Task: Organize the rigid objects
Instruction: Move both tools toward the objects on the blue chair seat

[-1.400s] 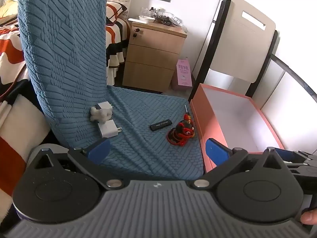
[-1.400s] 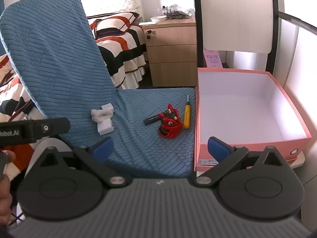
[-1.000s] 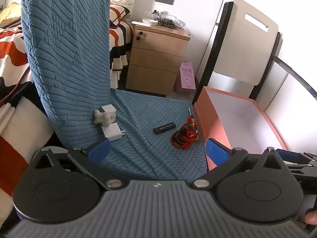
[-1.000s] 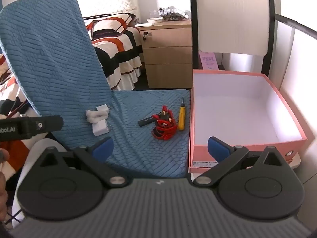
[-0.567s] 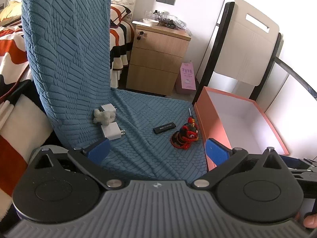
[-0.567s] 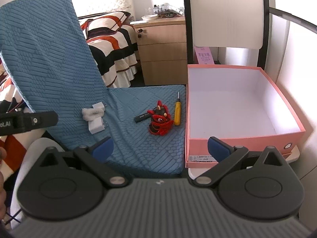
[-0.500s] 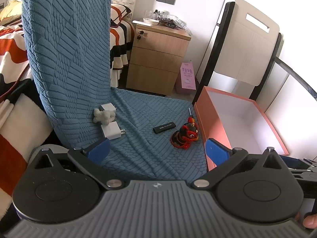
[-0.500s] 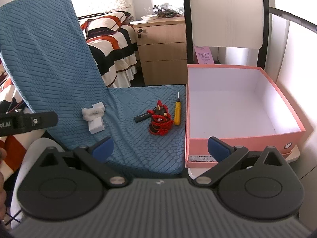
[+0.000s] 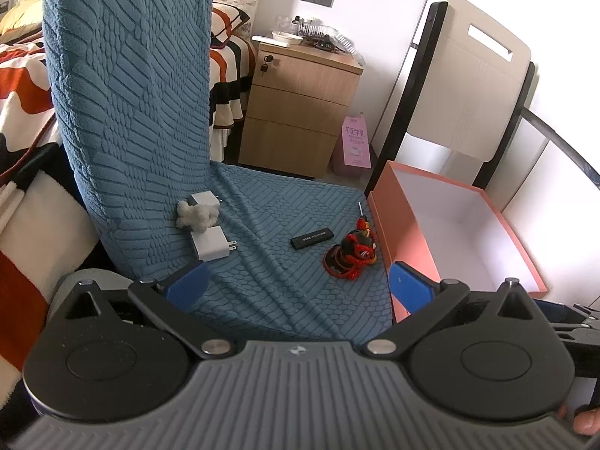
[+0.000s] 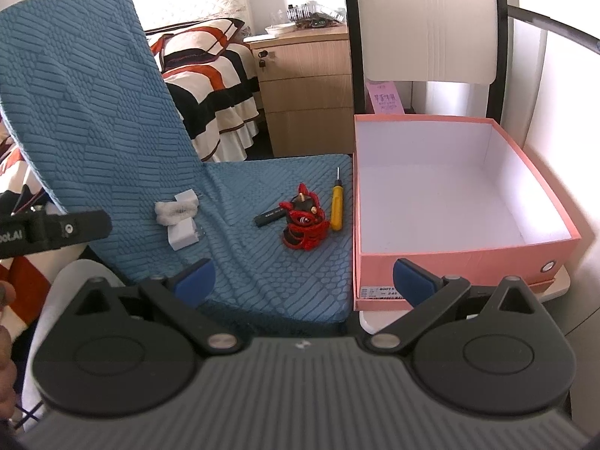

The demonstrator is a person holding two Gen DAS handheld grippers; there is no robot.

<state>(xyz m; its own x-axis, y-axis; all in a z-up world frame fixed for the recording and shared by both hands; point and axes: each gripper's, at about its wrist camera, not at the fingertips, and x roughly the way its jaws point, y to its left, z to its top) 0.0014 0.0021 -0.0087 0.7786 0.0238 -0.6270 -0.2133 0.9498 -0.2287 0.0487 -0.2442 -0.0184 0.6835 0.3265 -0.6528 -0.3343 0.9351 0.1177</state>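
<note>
Nearest the cameras, the left gripper (image 9: pixel 296 287) and the right gripper (image 10: pixel 305 279) both hang above the front edge of the blue textured chair cover (image 10: pixel 262 262), each with its blue-padded jaws spread wide and nothing between them. On the seat of that cover, toward its left side where seat meets backrest, a white square plug adapter (image 9: pixel 210 243) lies nearest, with a white fluffy lump (image 9: pixel 197 217) just behind it and a second white plug adapter (image 9: pixel 204 199) touching the lump's far side. Toward the right side of the seat a red and black lion-dance figurine (image 10: pixel 304 228) stands upright, a flat black rectangular stick (image 10: pixel 270 218) lies aslant just to its left, and a yellow-handled screwdriver (image 10: pixel 336 210) lies just to its right, its metal tip pointing to the seat's far edge. Right beside the seat's right edge sits an open salmon-pink cardboard box with a white inside (image 10: pixel 468 262), holding nothing that can be seen. Farther back stand a light wooden three-drawer bedside cabinet (image 10: pixel 307 86), a bed with an orange, black and cream striped cover (image 10: pixel 210 86), and a pale folded panel in a black frame (image 10: pixel 423 22) leaning behind the box.
</note>
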